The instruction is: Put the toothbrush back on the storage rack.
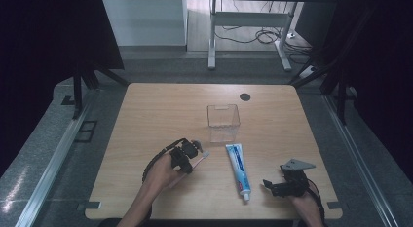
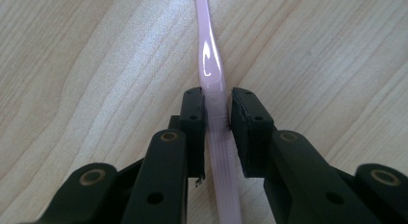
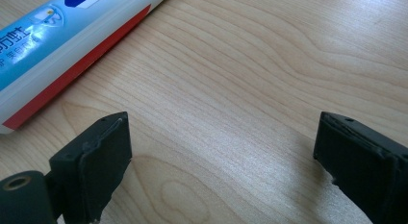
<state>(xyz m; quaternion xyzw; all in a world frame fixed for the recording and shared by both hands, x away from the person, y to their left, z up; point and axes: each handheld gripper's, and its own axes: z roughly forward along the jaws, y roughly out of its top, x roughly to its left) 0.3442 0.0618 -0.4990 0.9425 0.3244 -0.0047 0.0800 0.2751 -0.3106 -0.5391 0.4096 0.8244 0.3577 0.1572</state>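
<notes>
The pink toothbrush [image 2: 211,75] lies on the wooden surface [image 1: 146,115] at lower centre-left, clamped in the left claw [image 2: 217,113]. Right of it lies a toothpaste tube [image 1: 238,169], below a clear box [image 1: 223,121]. The right claw [image 3: 221,156], jaws apart, rests beside the tube.

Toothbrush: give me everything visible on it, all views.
The toothbrush is pale pink, glossy and slightly translucent, plastic by the look, with a slim handle that widens and curves partway along. It lies flat on the wooden table, left of the toothpaste tube and near the clear container. The left hand-held gripper has its jaws closed against both sides of the ribbed handle section. In the high view its whitish far end sticks out past the gripper; bristles are too small to make out.
</notes>
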